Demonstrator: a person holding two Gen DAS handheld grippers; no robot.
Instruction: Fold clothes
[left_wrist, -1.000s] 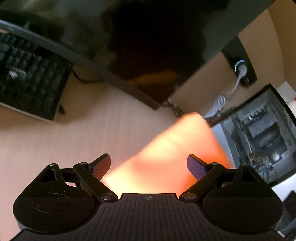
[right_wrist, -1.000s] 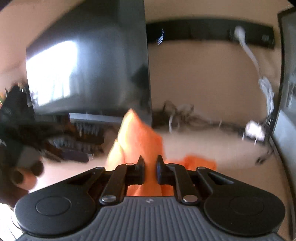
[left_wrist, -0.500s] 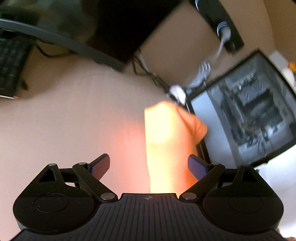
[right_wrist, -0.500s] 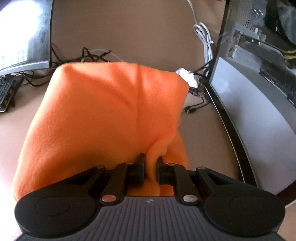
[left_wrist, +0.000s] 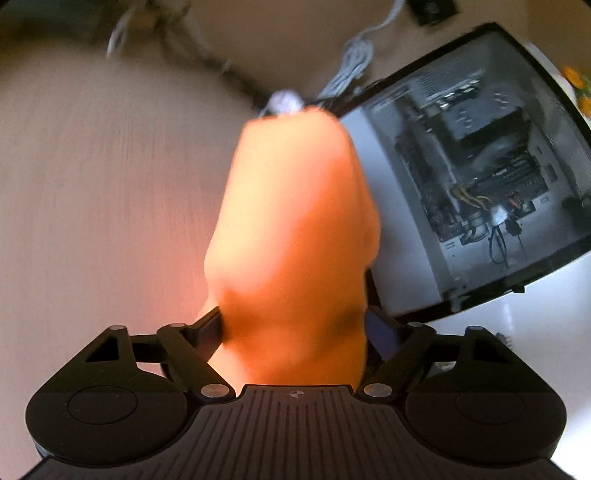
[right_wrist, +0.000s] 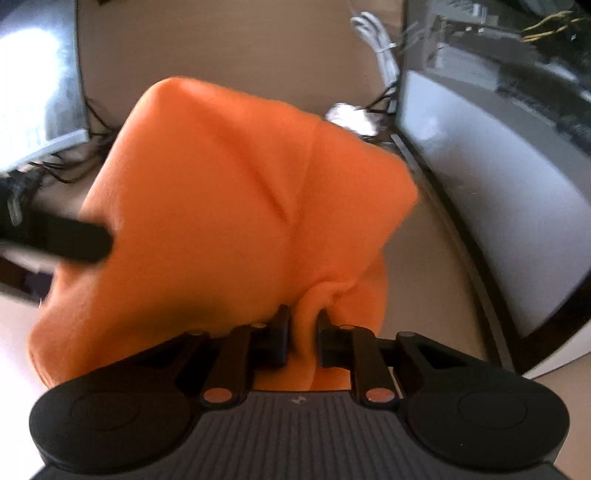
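Pinching orange cloth (right_wrist: 229, 192) beside computer case (right_wrist: 498, 177) edge.

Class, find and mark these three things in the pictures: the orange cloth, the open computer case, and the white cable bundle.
orange cloth (right_wrist: 221, 192): right wrist view, on the broad upper face.
open computer case (left_wrist: 480, 177): left wrist view, on the exposed interior.
white cable bundle (left_wrist: 354, 55): left wrist view, on the coiled part near the case's top corner.
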